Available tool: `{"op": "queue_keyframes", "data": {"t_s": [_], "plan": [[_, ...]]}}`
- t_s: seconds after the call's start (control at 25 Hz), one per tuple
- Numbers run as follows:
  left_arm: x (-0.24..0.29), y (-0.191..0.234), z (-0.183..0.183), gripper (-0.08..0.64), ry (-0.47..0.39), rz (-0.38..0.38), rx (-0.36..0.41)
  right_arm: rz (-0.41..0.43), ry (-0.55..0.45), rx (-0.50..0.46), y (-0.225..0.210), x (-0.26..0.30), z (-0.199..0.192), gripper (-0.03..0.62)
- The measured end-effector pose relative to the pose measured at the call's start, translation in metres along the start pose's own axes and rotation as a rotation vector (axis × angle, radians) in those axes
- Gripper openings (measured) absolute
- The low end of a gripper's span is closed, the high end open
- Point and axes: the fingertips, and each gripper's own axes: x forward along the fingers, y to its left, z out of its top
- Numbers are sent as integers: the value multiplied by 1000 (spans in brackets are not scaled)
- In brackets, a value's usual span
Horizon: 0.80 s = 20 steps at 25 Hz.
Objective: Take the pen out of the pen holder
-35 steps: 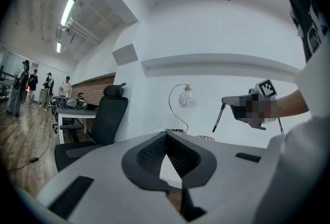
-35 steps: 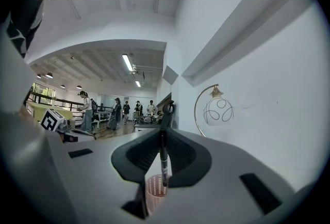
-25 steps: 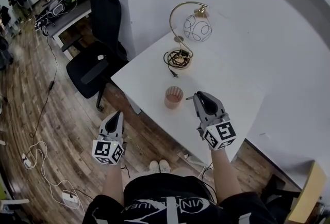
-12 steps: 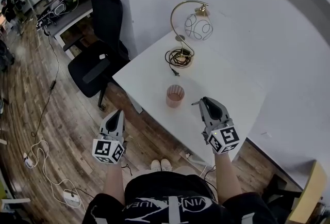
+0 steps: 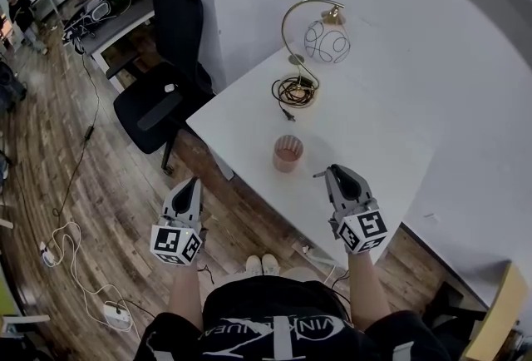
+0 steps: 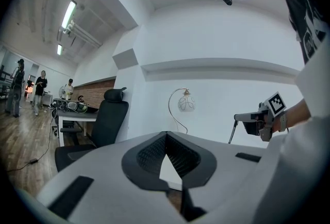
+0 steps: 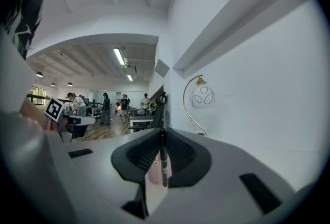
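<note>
The white table [image 5: 374,118] fills the middle of the head view, with one black office chair [image 5: 162,97] at its upper left. One arched desk lamp [image 5: 322,39] stands toward the top of the frame, and one coiled cable [image 5: 293,91] lies just below its base.

One pink pen holder [image 5: 288,153] stands upright on the table at centre. I see nothing left inside it, though the view is small. There are two grippers, both along the lower part of the frame.

The left gripper [image 5: 189,183] hangs off the table's near edge, over the wood floor. Its jaws meet at the tips with nothing between them. The right gripper [image 5: 331,172] sits just right of and below the holder, apart from it. Its jaws are clamped on the one black pen [image 7: 163,158]. The pen stands upright between the pads and is fully clear of the holder.

I judge the pen to be out, so what remains is putting it down. I would keep the clamp firm and stay well to the right of the holder's rim. I would bring the pen low over bare table, away from the near edge. Only then would I part the jaws, so it cannot roll to the floor.
</note>
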Motion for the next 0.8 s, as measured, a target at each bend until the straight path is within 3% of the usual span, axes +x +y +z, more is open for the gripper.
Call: {"op": "queue_keyframes", "data": {"t_s": [0.8], "plan": [[-10,1,-4,14,-11,12,-8,10,16,0,6,-4,-10,49]]}}
